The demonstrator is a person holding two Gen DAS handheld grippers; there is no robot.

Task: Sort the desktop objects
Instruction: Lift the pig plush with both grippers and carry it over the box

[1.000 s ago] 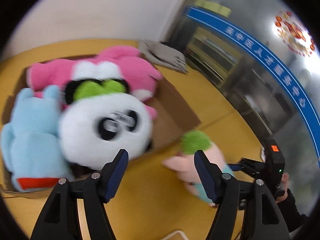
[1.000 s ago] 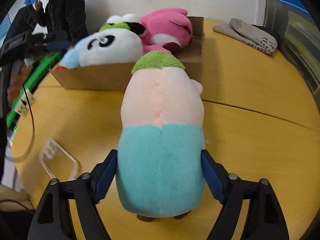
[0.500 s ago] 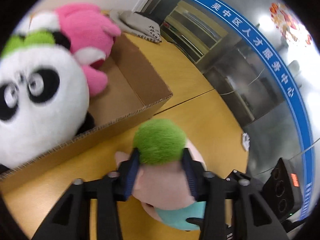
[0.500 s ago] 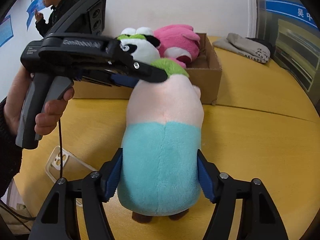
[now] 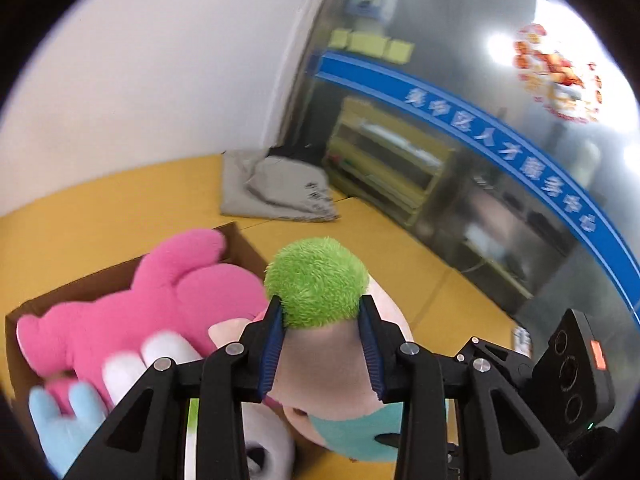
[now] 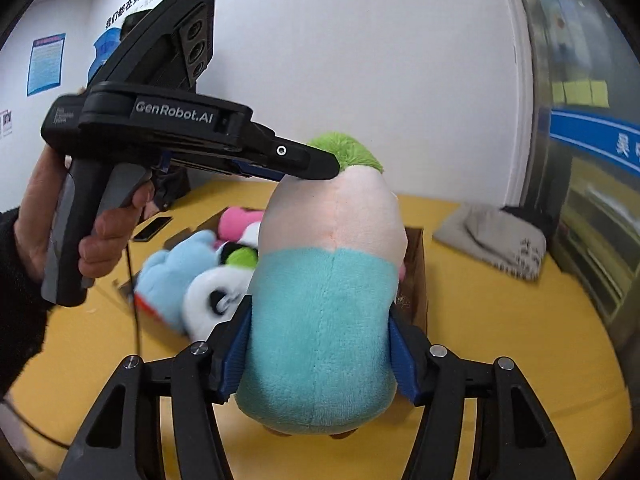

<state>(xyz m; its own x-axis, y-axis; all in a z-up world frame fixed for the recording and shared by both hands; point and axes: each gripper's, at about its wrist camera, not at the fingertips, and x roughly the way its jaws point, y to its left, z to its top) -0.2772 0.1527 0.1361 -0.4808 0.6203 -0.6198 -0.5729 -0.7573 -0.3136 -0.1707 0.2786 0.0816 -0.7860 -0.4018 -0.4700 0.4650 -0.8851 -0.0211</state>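
Plush toy with green tuft, pinched at both ends and standing with its long axis upright, tuft on top, feet hanging clear of the yellow tabletop. Left gripper comes in from the side at head height, blue pads squeezed onto the peach head just under the green hair; the left hand wraps its pistol handle, wrist level, dark sleeve showing. Right gripper reaches from below and behind, jaws closed narrow on the teal lower body, fingers pointing toward the cardboard box. Landmark is that box: the toy hangs on the near side of it, at or just over the near rim; exact overlap cannot be told. Inside the box lie a pink plush, a panda plush and a light blue plush, crowded toward the side nearer the left hand. Bare cardboard shows at the box's other end, nearer the grey folded cloth beyond it. Judgement: the coming move turns on carrying the upright toy forward past the rim, away from the right gripper; both grips are equally near, since both hold it. Risk: the filled end leaves little room.
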